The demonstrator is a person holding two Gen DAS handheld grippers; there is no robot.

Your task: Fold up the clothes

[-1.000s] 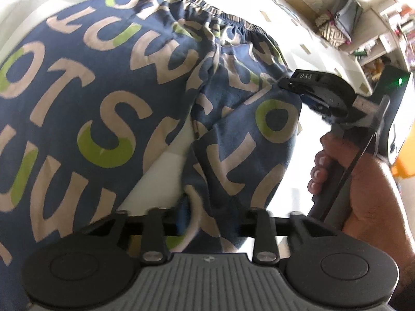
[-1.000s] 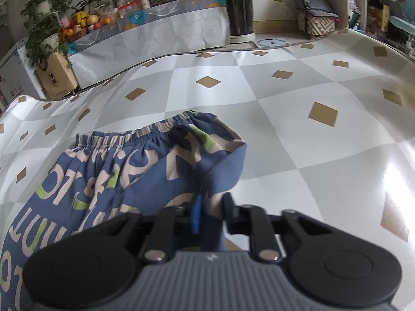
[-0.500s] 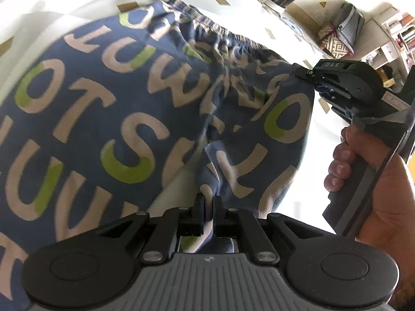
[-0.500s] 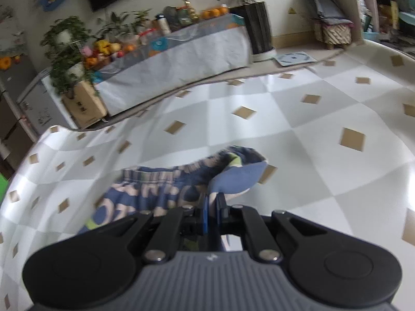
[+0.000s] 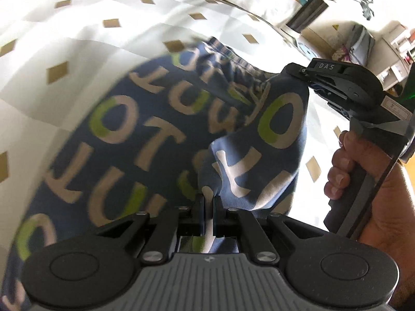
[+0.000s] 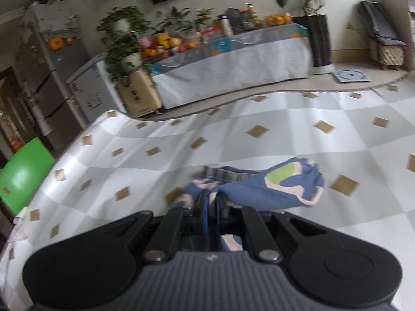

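Blue shorts printed with beige and green letters lie on the white checked cloth, striped waistband at the far side. My left gripper is shut on a fold of the blue fabric at the near edge. In the left wrist view my right gripper pinches the lifted corner of the same leg, held by a hand. The right wrist view shows my right gripper shut on the shorts, which bunch up ahead of its fingers above the cloth.
The checked cloth spreads wide around the shorts. Beyond its far edge stand a long covered bench with plants and fruit, a cardboard box, a tall black planter and a green panel at the left.
Both grippers closed on the shorts' leg and rose with it, lifting that fabric off the cloth. The right wrist view tilted up and now takes in the room's far wall.
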